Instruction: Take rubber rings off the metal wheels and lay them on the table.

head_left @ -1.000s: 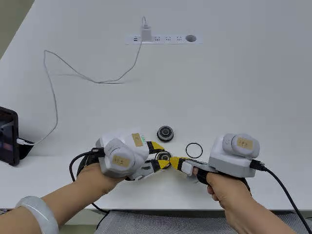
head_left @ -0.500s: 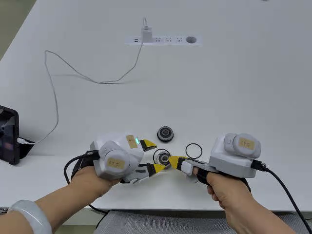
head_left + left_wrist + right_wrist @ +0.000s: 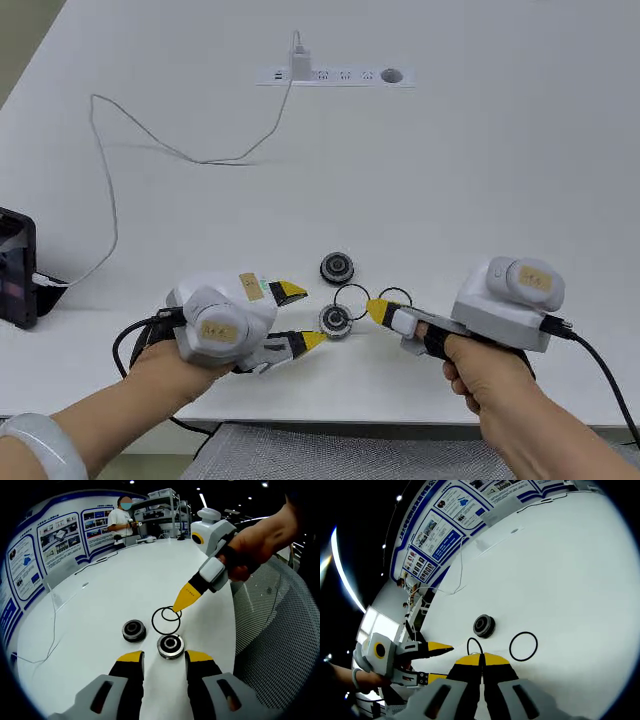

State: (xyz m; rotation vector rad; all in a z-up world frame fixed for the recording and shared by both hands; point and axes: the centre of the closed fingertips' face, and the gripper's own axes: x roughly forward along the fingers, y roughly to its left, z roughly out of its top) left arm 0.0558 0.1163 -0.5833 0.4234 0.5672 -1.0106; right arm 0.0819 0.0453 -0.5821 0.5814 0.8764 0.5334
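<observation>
A bare metal wheel (image 3: 334,320) (image 3: 170,646) lies on the white table just ahead of my left gripper (image 3: 302,315) (image 3: 165,659), whose jaws stand open on either side of it without touching. My right gripper (image 3: 378,311) (image 3: 481,656) is shut on a thin black rubber ring (image 3: 352,296) (image 3: 166,620) (image 3: 471,644), held just above the table beside that wheel. A second wheel (image 3: 338,267) (image 3: 134,630) (image 3: 483,625), with its black ring still on, sits a little farther back. Another loose ring (image 3: 396,297) (image 3: 523,646) lies flat to the right.
A white power strip (image 3: 335,76) with a plugged charger sits at the far side; its cable (image 3: 110,190) runs to a black device (image 3: 15,268) at the left edge. The table's front edge (image 3: 340,410) is close under both hands.
My left gripper let go of the wheel, opened and drew back to the left. The right gripper pulled away to the right with the ring, which has come off the wheel.
</observation>
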